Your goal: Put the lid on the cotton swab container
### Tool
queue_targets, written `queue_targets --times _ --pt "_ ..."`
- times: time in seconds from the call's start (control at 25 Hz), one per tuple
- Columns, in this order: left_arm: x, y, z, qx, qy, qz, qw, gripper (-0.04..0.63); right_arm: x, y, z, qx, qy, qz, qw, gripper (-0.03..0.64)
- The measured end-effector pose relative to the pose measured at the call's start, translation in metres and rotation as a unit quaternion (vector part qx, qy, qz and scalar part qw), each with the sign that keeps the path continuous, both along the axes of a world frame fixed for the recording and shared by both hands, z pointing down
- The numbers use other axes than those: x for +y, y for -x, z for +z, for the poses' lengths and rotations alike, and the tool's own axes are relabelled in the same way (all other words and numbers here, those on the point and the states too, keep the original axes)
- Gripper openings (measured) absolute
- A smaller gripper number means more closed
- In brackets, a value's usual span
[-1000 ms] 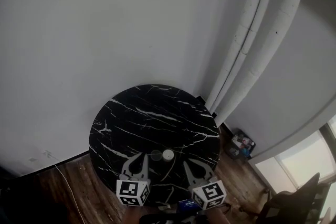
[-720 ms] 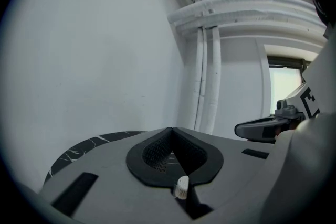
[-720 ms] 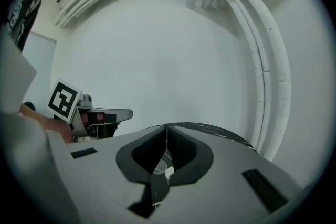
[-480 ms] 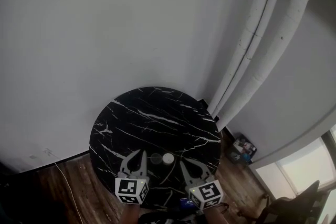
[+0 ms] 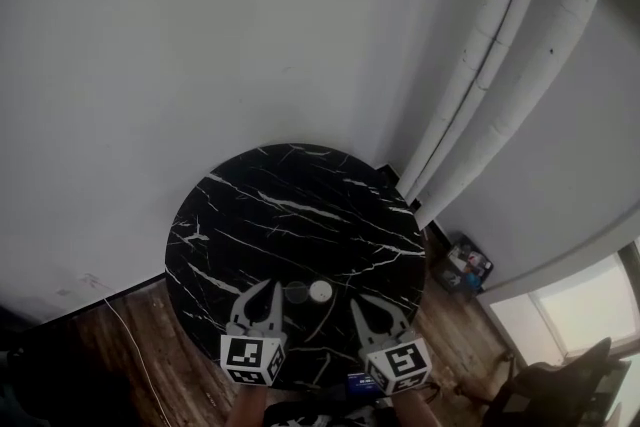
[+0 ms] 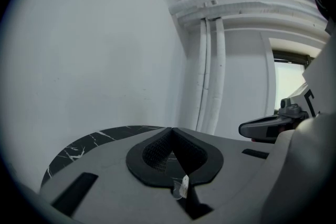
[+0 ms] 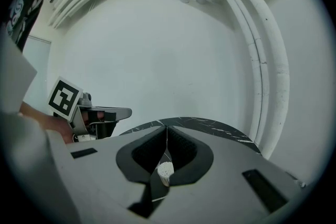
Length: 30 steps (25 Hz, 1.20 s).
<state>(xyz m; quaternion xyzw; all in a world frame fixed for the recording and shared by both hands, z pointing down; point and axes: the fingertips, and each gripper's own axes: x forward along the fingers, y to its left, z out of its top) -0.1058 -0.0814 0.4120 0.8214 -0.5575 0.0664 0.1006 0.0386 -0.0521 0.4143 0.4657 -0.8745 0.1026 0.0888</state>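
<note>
Round white-topped swab container (image 5: 320, 292), seemingly clear lid (image 5: 296, 293) beside — left tool (image 6: 171, 129), right tool (image 7: 166, 127) pressed together

Lid (image 5: 297, 292) just left of cotton swab container (image 5: 320, 292), both near table (image 5: 290, 215) front edge

Black marble table (image 5: 290, 215), white pipes (image 5: 478, 65)

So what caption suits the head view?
Left gripper and right gripper point at the lid and cotton swab container on a marble table.
</note>
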Motion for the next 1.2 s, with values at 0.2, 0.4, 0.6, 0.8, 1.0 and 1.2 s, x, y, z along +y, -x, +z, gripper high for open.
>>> queue_targets --times 0.2,0.4,0.6,0.8,1.0,1.2 --pt "0.0 0.009 0.027 -0.013 0.028 -0.003 0.9995 0.014 -0.011 0.0 0.024 0.006 0.019 0.002 1.0 0.018" --pt "-0.005 0.012 0.051 -0.013 0.05 0.0 0.9987 0.012 -0.022 0.002 0.045 0.006 0.042 -0.003 0.999 0.018" --pt "-0.009 0.006 0.074 -0.023 0.067 0.007 0.9975 0.014 -0.029 0.002 0.067 0.013 0.062 -0.008 0.998 0.018" --pt "-0.008 0.005 0.091 -0.02 0.084 0.002 0.9962 0.014 -0.034 0.002 0.081 0.008 0.07 -0.015 0.997 0.018" --pt "-0.009 0.007 0.107 -0.02 0.104 -0.003 0.9944 0.014 -0.036 0.003 0.103 0.016 0.09 -0.021 0.996 0.018" --pt "-0.009 0.009 0.127 -0.021 0.123 -0.004 0.9921 0.014 -0.038 0.012 0.123 0.024 0.113 -0.038 0.993 0.018"
